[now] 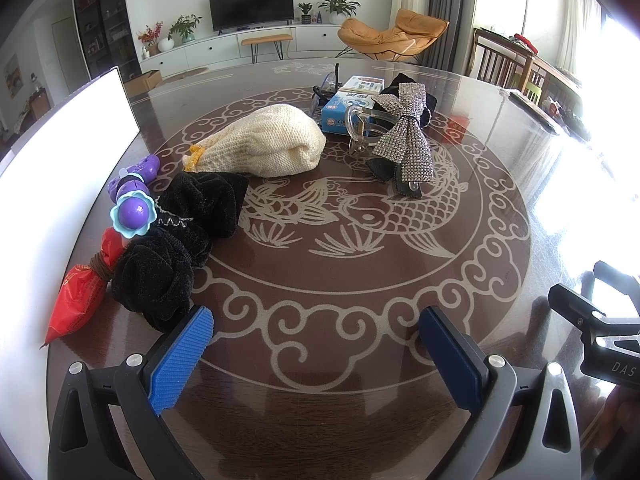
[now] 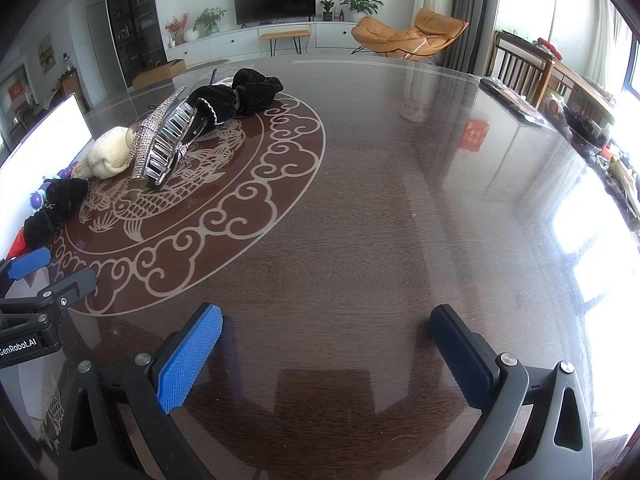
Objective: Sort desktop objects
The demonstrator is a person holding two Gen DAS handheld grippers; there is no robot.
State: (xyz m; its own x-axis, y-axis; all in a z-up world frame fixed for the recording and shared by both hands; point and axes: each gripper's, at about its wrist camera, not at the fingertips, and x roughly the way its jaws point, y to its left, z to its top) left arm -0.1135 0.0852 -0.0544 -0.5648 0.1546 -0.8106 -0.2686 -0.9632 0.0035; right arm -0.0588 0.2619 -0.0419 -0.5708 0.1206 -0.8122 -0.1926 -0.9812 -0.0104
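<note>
Both our left gripper (image 1: 316,344) and right gripper (image 2: 326,346) hover spread and empty, so we judge sorting unstarted: cream knitted glove (image 1: 264,142), rhinestone bow clip (image 1: 404,136) lie loose on the desk (image 1: 360,280).

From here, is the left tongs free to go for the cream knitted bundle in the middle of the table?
Probably yes. The left tongs are open and empty, and only bare patterned table lies between them and the cream knitted bundle. The black velvet scrunchies sit off to the left of that line.
</note>
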